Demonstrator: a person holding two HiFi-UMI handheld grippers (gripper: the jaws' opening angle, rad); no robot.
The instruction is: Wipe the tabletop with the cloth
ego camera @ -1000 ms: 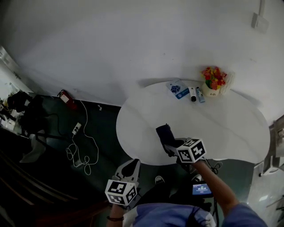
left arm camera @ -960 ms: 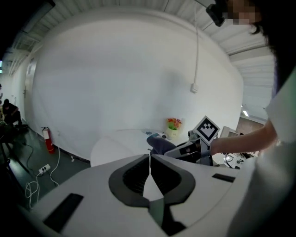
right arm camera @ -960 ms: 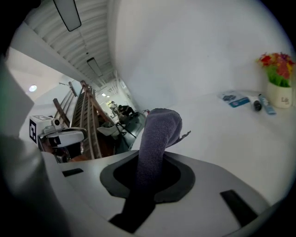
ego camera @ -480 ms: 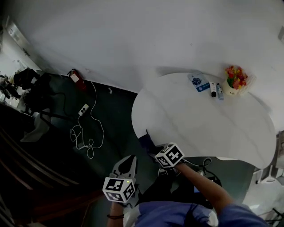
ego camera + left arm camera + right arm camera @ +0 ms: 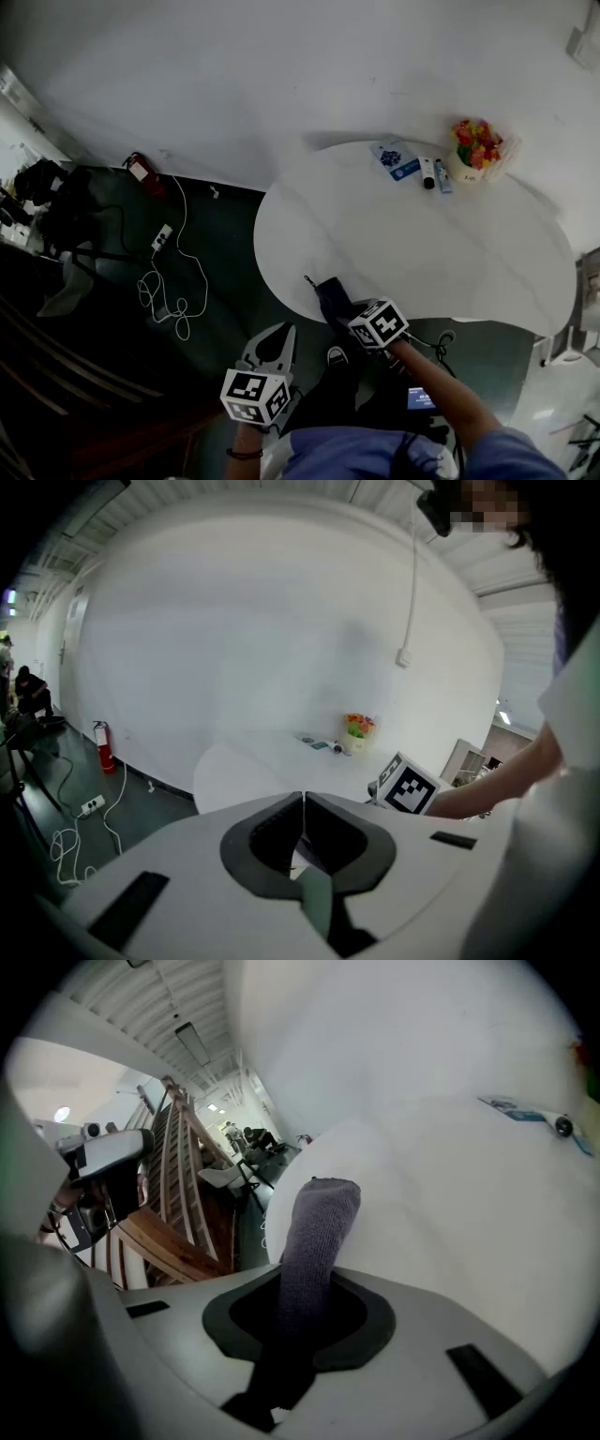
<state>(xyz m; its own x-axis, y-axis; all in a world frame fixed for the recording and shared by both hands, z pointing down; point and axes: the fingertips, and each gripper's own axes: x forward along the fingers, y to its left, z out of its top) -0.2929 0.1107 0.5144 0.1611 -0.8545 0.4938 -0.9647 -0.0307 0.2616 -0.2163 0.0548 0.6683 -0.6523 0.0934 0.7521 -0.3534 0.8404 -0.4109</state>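
While the wipe is judged to be under way and far from complete, the holdings stand as follows. Item one: right claw [image 5: 349, 310], at the near-left rim of the desk [image 5: 422, 253], jaws clamped on the cloth [image 5: 330, 294]. Item two: cloth, dark, knitted in texture, one end pinched deep between the jaws, the free end standing out ahead of them; its long axis runs in line with the claw, pointing toward the desk's left edge and the floor beyond. Whether the free end presses flat on the surface cannot be told. Item three: left claw [image 5: 275, 339], jaws pressed together on nothing, held off the desk over the dark floor, close to the person's body and well apart from the cloth. Item four: desk, white, rounded, mostly bare; the unwiped expanse lies to the right of the cloth and farther from the person. Item five, far edge, well apart from the cloth: flower pot [image 5: 476, 146], two small tubes [image 5: 434, 174] just beside it, blue packet [image 5: 394, 157]. Item six, floor at left: red extinguisher [image 5: 141, 172], white cable [image 5: 173, 292]. Judgement: the right arm is the nearer and the only one placed to work; the coming stroke would carry the cloth rightward and away, broadside to its length.
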